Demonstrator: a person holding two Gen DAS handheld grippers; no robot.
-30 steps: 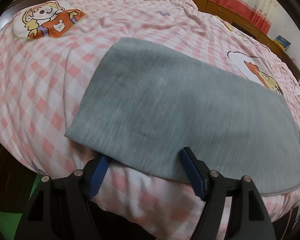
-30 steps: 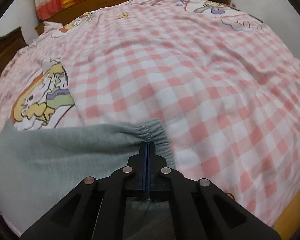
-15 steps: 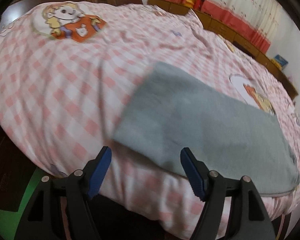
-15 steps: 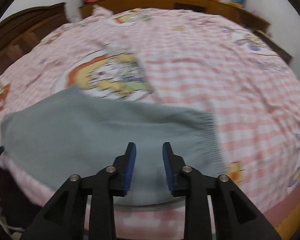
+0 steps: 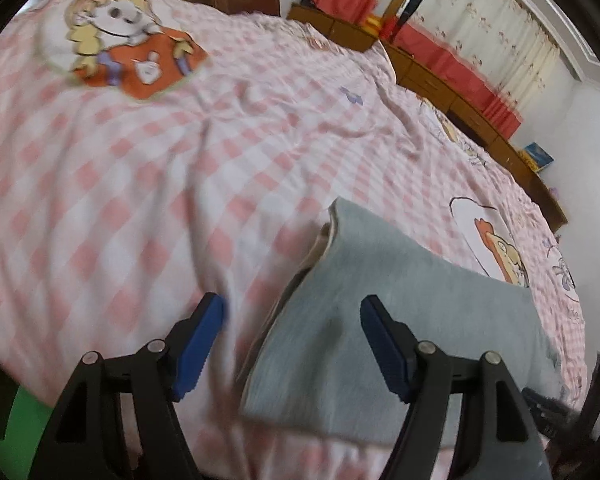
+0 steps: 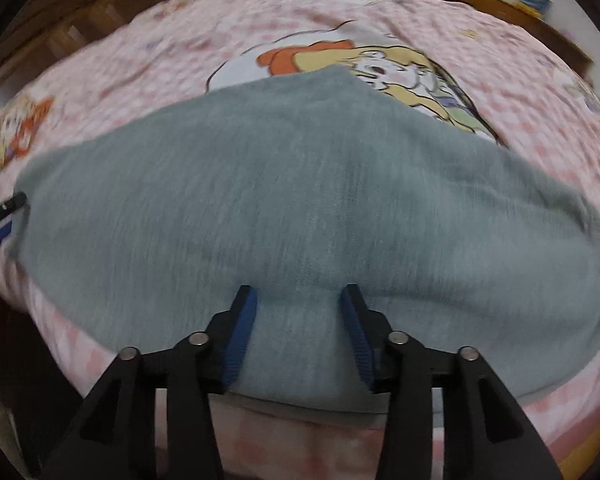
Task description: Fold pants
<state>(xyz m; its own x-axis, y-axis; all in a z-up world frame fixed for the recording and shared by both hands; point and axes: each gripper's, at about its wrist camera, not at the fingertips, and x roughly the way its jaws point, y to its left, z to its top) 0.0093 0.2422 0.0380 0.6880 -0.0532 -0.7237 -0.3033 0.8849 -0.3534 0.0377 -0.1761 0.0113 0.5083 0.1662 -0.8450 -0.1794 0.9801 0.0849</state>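
Lying folded along the bed's [image 5: 148, 184] near edge, the pants [image 6: 300, 208] run left to right. The right claw [image 6: 298, 326], spread, faces their near middle; the left claw [image 5: 292, 344], spread, straddles their left end.

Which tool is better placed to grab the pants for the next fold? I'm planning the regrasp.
Probably the left tool: open, it straddles the layered end edge of the gray pants. The right tool, also open, faces flat mid-fabric.
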